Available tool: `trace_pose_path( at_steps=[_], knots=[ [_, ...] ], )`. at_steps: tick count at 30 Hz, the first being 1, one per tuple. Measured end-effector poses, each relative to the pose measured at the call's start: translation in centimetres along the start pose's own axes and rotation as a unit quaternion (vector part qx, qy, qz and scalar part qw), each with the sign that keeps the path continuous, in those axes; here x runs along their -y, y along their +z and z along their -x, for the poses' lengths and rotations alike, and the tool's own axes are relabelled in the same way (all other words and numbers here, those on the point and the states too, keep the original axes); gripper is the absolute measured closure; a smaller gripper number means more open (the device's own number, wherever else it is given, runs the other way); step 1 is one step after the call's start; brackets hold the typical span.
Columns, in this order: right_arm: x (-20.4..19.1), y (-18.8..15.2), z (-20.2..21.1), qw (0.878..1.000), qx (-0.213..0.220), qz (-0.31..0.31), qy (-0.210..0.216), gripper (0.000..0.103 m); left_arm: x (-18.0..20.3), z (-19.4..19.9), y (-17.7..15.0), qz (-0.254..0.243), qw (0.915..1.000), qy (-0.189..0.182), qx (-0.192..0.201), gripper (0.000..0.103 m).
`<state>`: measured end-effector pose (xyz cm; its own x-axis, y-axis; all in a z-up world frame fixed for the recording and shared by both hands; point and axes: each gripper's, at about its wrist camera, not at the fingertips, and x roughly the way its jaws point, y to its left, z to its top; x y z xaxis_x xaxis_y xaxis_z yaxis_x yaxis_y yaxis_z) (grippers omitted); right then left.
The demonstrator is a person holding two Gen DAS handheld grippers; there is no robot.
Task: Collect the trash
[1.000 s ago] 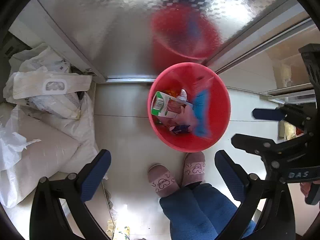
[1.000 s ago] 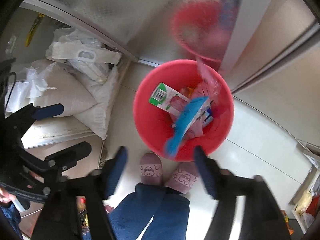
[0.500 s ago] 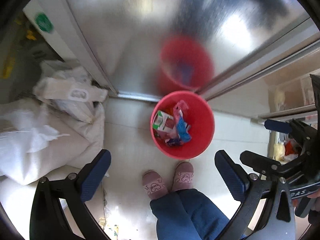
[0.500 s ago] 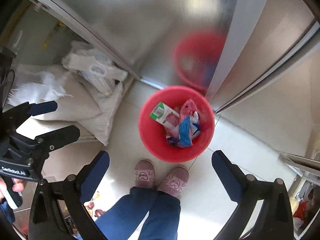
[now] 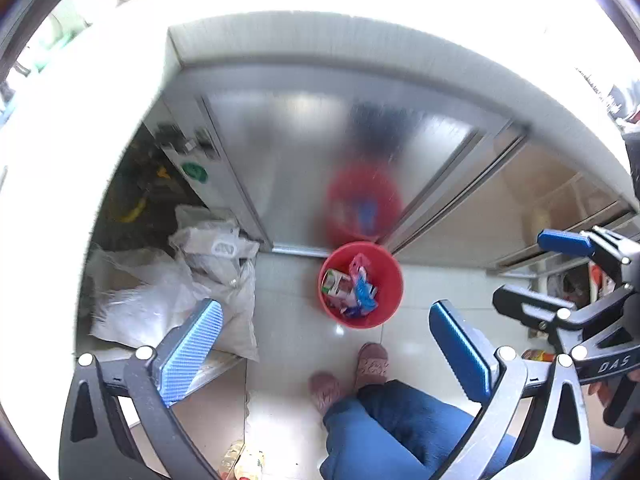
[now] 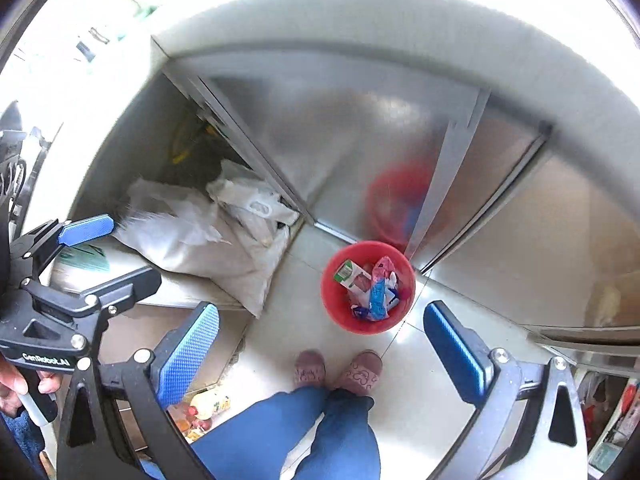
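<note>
While I stand on the pale tiled floor (image 5: pixel 288 344) in my pink slippers (image 6: pixel 362 369), both grippers hang high above it with nothing between their blue pads. My left gripper (image 5: pixel 326 344) is spread wide, its fingers well apart and empty; my right gripper (image 6: pixel 322 344) is spread just as wide and holds nothing either. Each one also shows in the other's camera, off to the side: the right gripper at the right edge of the left wrist view, the left gripper at the left edge of the right wrist view.

The red bucket (image 5: pixel 390 280) sits on the floor just ahead of my toes, close to the foot of the brushed-metal cabinet doors (image 5: pixel 304 152), which throw back a blurred red reflection of it. The trash lies inside the bucket: a green-and-white carton (image 6: pixel 347 273) towards its left wall, a blue wrapper (image 6: pixel 377 296) near the middle, and a pink wrapper (image 6: pixel 382 267) above that, all piled touching one another.

To the left of the bucket, white plastic sacks (image 6: pixel 208 240) are heaped against the cabinet's open end. My blue trouser legs (image 6: pixel 312 432) fill the lower middle of both views.
</note>
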<state>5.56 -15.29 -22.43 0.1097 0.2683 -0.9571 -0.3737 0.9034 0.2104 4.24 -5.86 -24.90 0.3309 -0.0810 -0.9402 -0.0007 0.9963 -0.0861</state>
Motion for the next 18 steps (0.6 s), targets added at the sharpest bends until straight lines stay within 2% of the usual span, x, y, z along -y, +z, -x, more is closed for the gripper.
trace_pose_path(
  at_steps=[4, 11, 14, 18],
  knots=[
    [-1.6, 0.1, 4.5, 0.999, 0.036, -0.003, -0.002, 0.001, 0.2, 5.3, 0.5, 0.008, 0.9996, -0.008, 0.027, 0.0],
    [-4.6, 0.2, 12.2, 0.992, 0.126, -0.003, -0.012, 0.001, 0.1, 14.7, 0.1, 0.009, 0.9934, -0.002, 0.114, 0.0],
    [-5.8, -0.1, 14.3, 0.986, 0.164, 0.002, -0.018, 0.001, -0.1, 17.7, -0.4, 0.003, 0.99, 0.007, 0.141, 0.0],
    [-7.2, -0.6, 16.6, 0.982, 0.186, 0.005, -0.025, 0.001, -0.9, 21.1, -0.8, 0.012, 0.9855, 0.018, 0.168, 0.0]
  ],
)
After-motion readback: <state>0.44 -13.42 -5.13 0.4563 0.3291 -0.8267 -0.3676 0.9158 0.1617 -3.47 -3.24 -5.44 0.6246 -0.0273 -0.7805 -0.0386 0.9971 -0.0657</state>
